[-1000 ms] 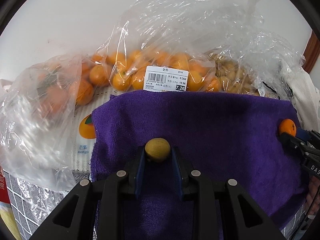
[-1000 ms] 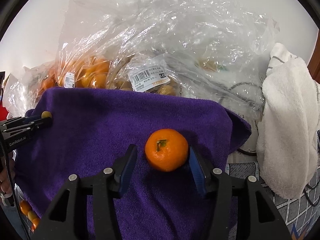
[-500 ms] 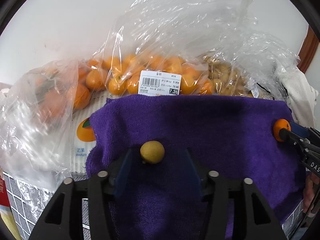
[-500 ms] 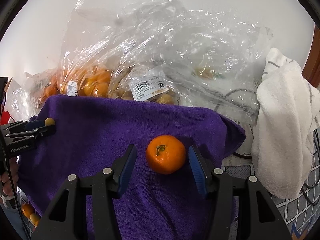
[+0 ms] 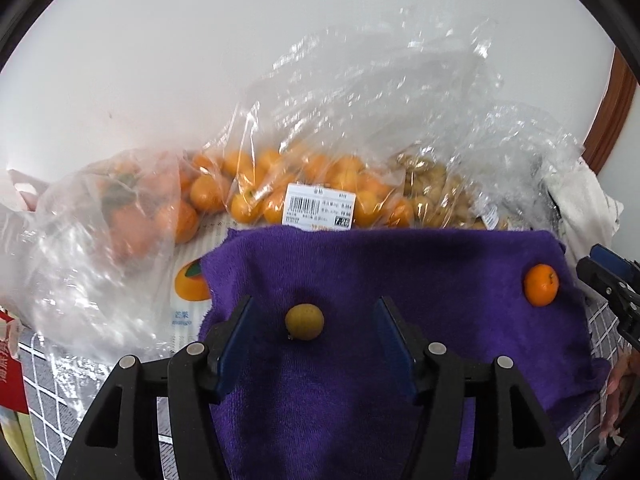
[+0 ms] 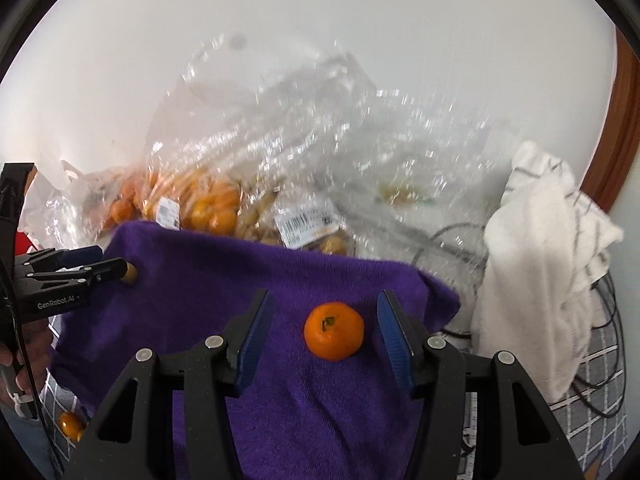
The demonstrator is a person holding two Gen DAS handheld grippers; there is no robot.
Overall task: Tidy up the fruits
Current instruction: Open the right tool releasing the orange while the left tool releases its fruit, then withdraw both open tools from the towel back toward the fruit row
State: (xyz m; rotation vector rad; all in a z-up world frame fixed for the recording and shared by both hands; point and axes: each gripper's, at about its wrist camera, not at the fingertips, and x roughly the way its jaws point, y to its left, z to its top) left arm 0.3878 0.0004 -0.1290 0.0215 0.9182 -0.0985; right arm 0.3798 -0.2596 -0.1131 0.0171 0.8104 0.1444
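Your left gripper (image 5: 312, 340) is wide open. The small yellow-green fruit (image 5: 304, 321) sits on the purple towel (image 5: 400, 272) between the two fingers, and neither finger touches it. Your right gripper (image 6: 325, 338) is wide open too. The orange mandarin (image 6: 334, 331) lies on the purple towel between its fingers, with a gap on each side.

The purple towel is your landmark. The small fruit is on the towel's left half, near the front edge. The mandarin is near the towel's right edge. The two fruits are well apart.

So two fruits look set down on the towel, one of each kind. That seems like only a small start. Most of the fruit is in bags, so there looks to be a lot left to sort.

Behind the towel's back edge is a clear bag of little orange fruits (image 5: 304, 192) with a white price label (image 5: 319, 211) on it. To the right of that, also behind the towel, is a clear bag of pale brown fruits (image 5: 436, 196). Off the towel's left side is a cloudy bag of bigger orange fruits (image 5: 132, 216). It rests near a box with a mango picture (image 5: 191, 280), which pokes out from under the towel's left edge. Past the towel's right side a white cloth (image 6: 540, 240) is piled up.
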